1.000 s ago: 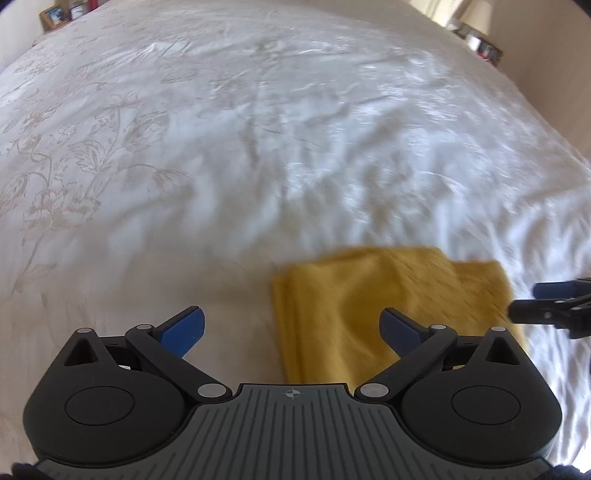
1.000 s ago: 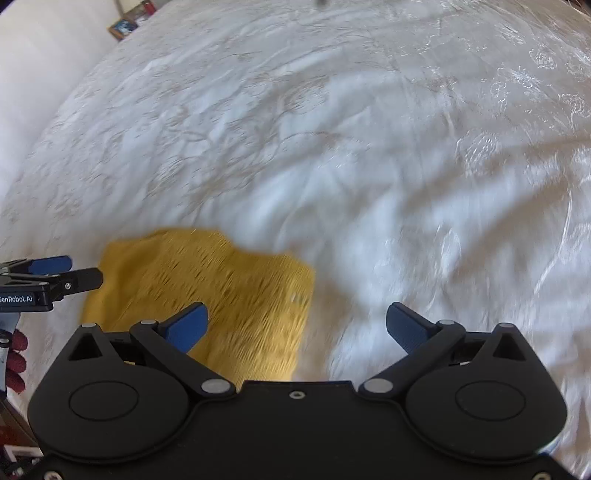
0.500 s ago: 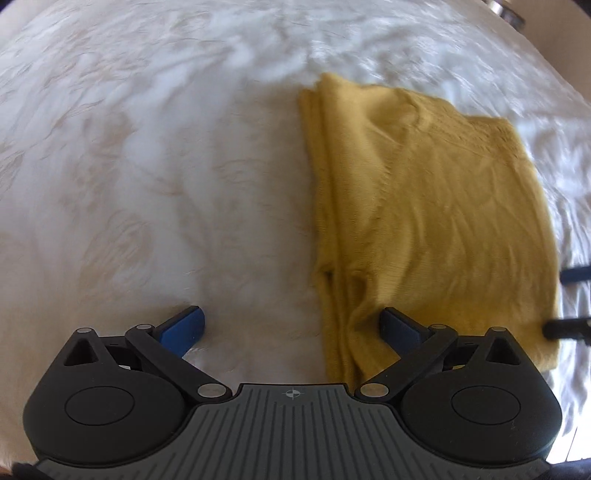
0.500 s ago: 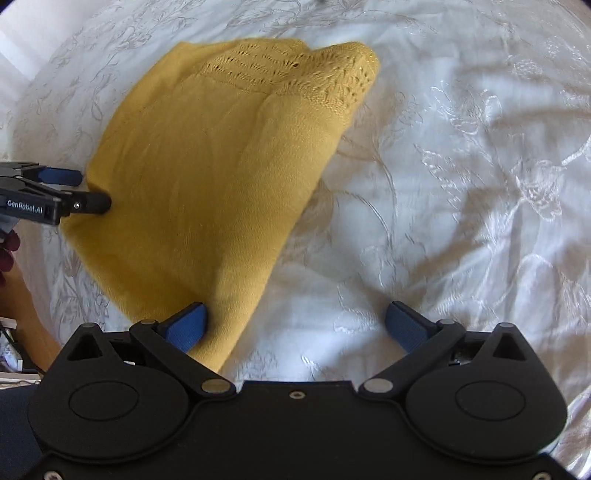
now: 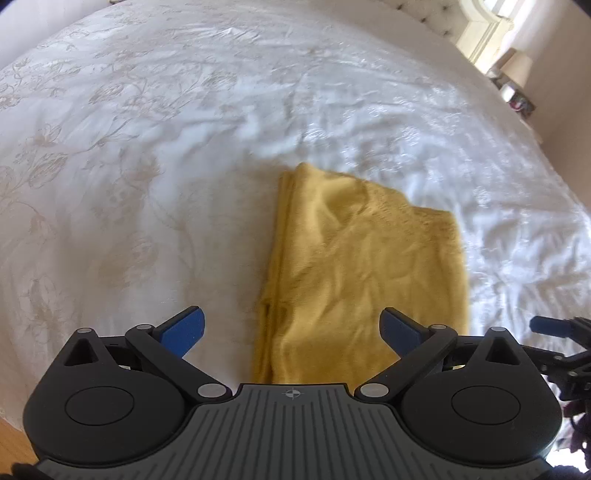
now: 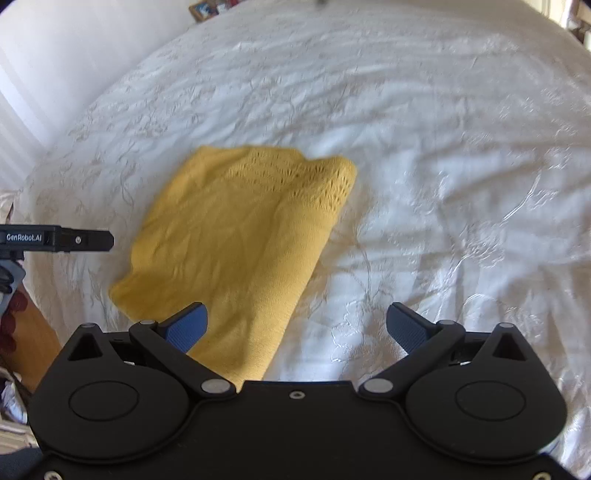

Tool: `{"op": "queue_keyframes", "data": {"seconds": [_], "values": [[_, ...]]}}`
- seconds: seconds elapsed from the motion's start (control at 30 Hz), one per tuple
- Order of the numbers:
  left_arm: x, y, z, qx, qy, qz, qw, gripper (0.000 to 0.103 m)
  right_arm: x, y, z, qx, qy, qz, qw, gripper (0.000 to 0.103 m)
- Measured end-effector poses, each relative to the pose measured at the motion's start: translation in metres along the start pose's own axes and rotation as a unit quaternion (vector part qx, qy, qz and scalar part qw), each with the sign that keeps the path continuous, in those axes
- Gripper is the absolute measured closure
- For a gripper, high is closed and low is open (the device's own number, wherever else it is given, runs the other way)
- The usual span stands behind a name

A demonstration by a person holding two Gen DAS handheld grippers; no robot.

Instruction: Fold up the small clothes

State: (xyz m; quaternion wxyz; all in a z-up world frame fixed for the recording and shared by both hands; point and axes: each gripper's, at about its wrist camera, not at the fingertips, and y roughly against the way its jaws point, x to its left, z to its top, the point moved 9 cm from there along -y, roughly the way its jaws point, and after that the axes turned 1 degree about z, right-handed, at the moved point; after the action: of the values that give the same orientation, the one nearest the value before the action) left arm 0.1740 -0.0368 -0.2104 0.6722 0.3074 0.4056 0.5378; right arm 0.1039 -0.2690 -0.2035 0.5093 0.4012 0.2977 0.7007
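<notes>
A mustard-yellow knitted garment (image 5: 362, 273) lies folded into a rough rectangle on a white embroidered bedspread (image 5: 155, 155). In the right wrist view the same garment (image 6: 243, 236) shows an openwork knit band along its far edge. My left gripper (image 5: 291, 328) is open, held above the garment's near left edge, holding nothing. My right gripper (image 6: 297, 326) is open too, above the garment's near right corner, with nothing between its fingers. The left gripper's finger (image 6: 85, 240) appears at the left edge of the right wrist view, clear of the cloth.
The bedspread (image 6: 443, 184) spreads wide beyond and beside the garment. A wooden floor (image 6: 40, 332) shows past the bed's near left edge. A window and small items (image 5: 509, 85) stand at the far right, a picture frame (image 6: 203, 9) at the far left.
Both grippers have pulled back and up from the garment, which now looks smaller and farther off. The left finger no longer touches the cloth's edge. Both stay open.
</notes>
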Motion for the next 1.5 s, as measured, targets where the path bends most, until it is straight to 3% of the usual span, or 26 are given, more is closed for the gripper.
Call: {"op": "queue_keyframes", "data": {"seconds": [0.23, 0.47, 0.53, 0.7, 0.97, 1.1, 1.33, 1.5], "values": [[-0.01, 0.03, -0.01, -0.007, -0.028, -0.008, 0.9996, 0.001, 0.03, 0.029, -0.002, -0.048, -0.051, -0.005, 0.998, 0.001], [-0.002, 0.068, -0.024, -0.025, 0.003, -0.017, 0.9995, 0.002, 0.061, 0.074, -0.003, -0.119, -0.05, -0.059, 0.99, 0.001], [-0.003, 0.079, -0.024, -0.034, -0.001, -0.025, 0.9991, 0.019, 0.067, 0.084, -0.003, -0.134, -0.049, -0.085, 0.986, 0.001], [0.001, 0.104, -0.023, -0.054, -0.034, 0.031, 0.9975, 0.021, 0.077, 0.103, -0.005, -0.155, -0.075, -0.129, 0.977, 0.001], [-0.002, 0.13, -0.023, -0.081, -0.069, 0.035, 0.9937, 0.02, 0.091, 0.12, -0.016, -0.183, -0.141, -0.14, 0.963, 0.001], [0.0, 0.136, -0.03, -0.092, -0.088, 0.088, 0.988, 0.02, 0.093, 0.114, -0.022, -0.156, -0.153, -0.143, 0.965, 0.001], [-0.002, 0.128, -0.048, -0.044, -0.084, 0.086, 0.9918, 0.02, 0.096, 0.109, -0.036, -0.109, -0.14, -0.147, 0.973, 0.001], [-0.006, 0.127, -0.06, -0.032, -0.097, 0.105, 0.9893, 0.02, 0.102, 0.108, -0.046, -0.087, -0.118, -0.155, 0.977, 0.001]]}}
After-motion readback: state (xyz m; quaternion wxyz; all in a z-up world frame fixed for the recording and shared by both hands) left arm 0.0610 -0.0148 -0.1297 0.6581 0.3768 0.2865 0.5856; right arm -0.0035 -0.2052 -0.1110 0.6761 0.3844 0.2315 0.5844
